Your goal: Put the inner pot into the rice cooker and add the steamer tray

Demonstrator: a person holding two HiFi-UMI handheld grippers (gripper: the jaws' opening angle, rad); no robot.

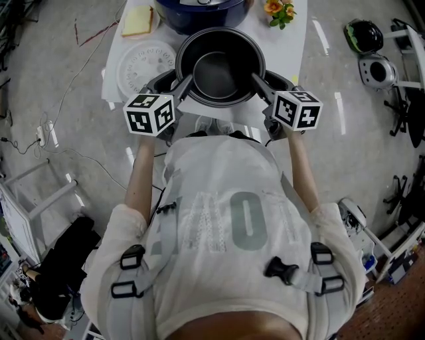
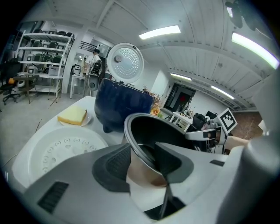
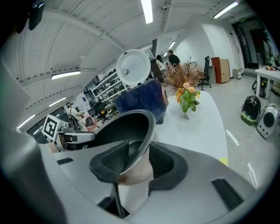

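Nearest the camera, the person's two forearms reach forward over the near end of the white table (image 1: 292, 40), one gripper in each hand. The left gripper (image 2: 144, 157) has its jaws partly closed on the left wall of the pot (image 1: 219, 73), one pad outside the wall and the other inside, with the rim between them. The right gripper (image 3: 138, 159) grips the opposite side the same way, its jaws narrower and its pads pressed against both faces of the wall just under the rim. The dark, empty pot is held upright between the two grippers at the near edge of the table; whether its base rests on the table cannot be told. Just beyond it to the left, the round white steamer tray (image 1: 145, 66) with its pattern of holes lies flat on the table, apart from the pot. Farther on stands the dark blue rice cooker (image 1: 206, 12), its white lid (image 2: 125, 61) raised. A yellow slab (image 1: 137, 21) on a small plate lies to the cooker's left, and a small pot of flowers (image 1: 279, 10) stands to its right.
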